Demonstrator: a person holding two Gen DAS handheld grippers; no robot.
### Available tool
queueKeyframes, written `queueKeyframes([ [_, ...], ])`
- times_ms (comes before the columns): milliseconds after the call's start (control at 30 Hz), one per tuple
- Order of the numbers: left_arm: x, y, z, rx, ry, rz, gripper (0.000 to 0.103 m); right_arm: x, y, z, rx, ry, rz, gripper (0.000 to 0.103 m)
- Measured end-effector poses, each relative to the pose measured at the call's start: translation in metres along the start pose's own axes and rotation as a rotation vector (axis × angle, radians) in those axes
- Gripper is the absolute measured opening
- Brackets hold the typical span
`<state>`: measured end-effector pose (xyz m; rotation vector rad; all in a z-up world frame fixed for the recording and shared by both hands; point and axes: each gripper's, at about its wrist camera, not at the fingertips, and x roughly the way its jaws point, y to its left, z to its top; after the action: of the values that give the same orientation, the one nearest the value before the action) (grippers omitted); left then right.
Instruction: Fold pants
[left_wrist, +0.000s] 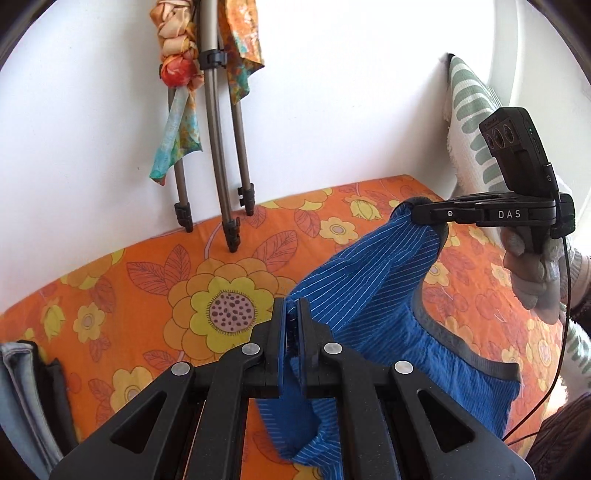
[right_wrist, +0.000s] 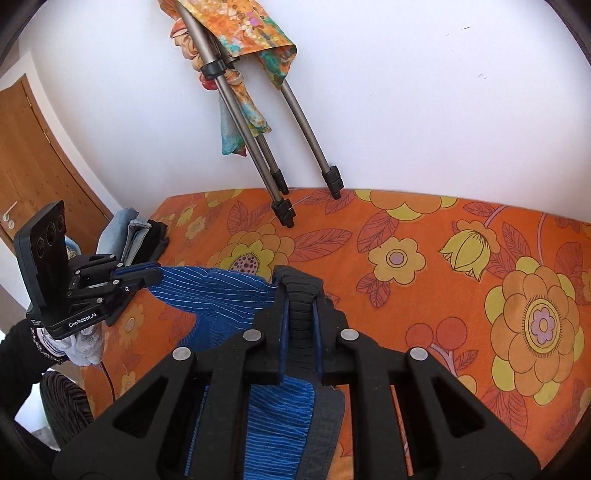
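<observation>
- Hanging in mid-air btwn the two grippers: blue pinstriped pants, off the bedsheet, dark grey waistband showing along one edge.
- Left gripper: fingers pressed together w/ a fold of the blue fabric pinched btwn them; rest of the cloth drops down under the jaws.
- Right gripper: clamped on the thick dark waistband, which humps up over the fingertips; blue fabric + band trail back beneath it.
- From the left wrist cam, right gripper sits up and to the right, held level, bunched corner of pants in its tips. Gloved right hand grips the handle, thin black cable hanging below.
- From the right wrist cam, left gripper is off to the left, cloth stretched across from it to the near jaws.
- Under it all: orange floral bedsheet, big yellow flowers, covering the bed.
- Tripod stands at the far edge against the white wall, feet on the sheet, colourful scarves draped over its legs.
- Stack of folded clothes, denim + black, at the bed's left end.
- Green-and-white patterned textile propped at the right corner by the wall.
- Wooden door beyond the bed's left end.
</observation>
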<state>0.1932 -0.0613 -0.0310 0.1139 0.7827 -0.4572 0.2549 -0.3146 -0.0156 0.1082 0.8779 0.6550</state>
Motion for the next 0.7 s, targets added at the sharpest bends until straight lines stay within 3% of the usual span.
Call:
queueKeyframes([
  [367,-0.058,-0.071,-0.06,0.049,-0.002,-0.086,0.004,-0.068,0.031,-0.089,-0.039,0.0,-0.032,0.01],
  [700,-0.066,-0.116,-0.135,0.029,0.099,-0.139,0.004,-0.089,0.043,-0.187,-0.022,0.08,-0.032,0.012],
])
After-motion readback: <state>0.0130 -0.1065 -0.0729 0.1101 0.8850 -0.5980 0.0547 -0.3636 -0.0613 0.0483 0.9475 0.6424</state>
